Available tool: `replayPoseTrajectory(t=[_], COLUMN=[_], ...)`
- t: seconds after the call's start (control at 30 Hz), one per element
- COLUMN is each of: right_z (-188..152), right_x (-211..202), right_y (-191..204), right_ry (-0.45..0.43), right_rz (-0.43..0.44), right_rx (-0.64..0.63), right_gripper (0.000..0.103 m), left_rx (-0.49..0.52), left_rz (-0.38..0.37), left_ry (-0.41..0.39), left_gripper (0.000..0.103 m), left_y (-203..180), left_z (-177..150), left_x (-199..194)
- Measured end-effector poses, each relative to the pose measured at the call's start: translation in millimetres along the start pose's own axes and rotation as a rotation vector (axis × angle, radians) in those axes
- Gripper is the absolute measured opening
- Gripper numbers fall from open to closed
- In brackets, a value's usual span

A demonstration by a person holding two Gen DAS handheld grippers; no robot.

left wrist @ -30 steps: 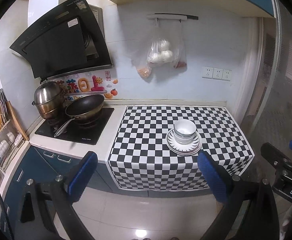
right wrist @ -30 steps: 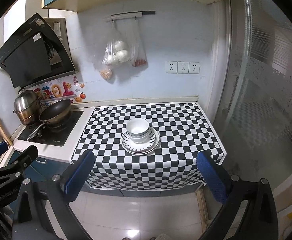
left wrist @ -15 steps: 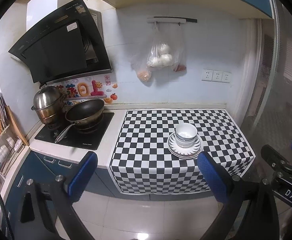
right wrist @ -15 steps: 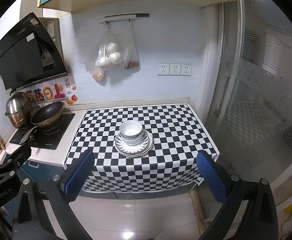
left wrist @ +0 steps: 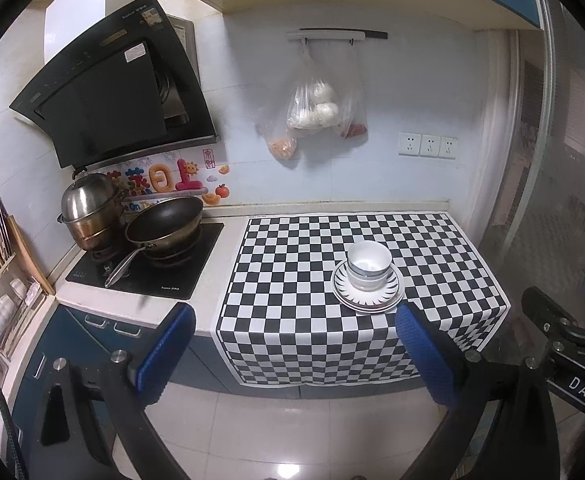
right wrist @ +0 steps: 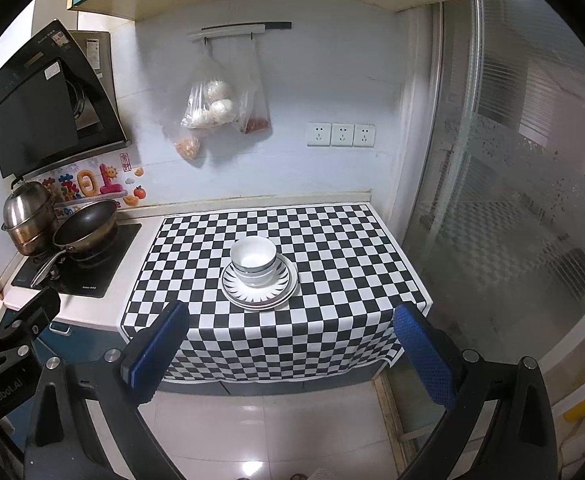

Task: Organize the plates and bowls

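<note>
Bowls sit nested on stacked plates, mid-bench on the checkered cloth. Stacking looks complete. My left claw and right claw hang released, well back.

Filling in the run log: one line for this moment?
left gripper open | right gripper open | bowls stacked on plates | nothing held
</note>
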State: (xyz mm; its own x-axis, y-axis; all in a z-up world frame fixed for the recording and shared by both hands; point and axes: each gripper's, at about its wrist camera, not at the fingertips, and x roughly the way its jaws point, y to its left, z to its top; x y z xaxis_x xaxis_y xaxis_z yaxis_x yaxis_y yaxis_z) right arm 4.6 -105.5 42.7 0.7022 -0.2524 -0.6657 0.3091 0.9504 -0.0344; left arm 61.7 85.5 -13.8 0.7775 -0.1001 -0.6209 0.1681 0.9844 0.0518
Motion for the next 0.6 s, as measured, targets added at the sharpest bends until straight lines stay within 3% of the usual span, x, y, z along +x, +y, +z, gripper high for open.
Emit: replayPoseTrajectory(t=[0.6], right_z=[0.1], right_x=[3.0], right_y=[-1.0], right_ry=[0.006], right_rz=[-0.002], right_rx=[-0.003], right_gripper=[0.103], left_rx=[-0.005], left_rz=[0.004], left_ry=[0.006], left_gripper=[0.103], left_y=[-2.0], left_z=[1.2], left_x=[2.2])
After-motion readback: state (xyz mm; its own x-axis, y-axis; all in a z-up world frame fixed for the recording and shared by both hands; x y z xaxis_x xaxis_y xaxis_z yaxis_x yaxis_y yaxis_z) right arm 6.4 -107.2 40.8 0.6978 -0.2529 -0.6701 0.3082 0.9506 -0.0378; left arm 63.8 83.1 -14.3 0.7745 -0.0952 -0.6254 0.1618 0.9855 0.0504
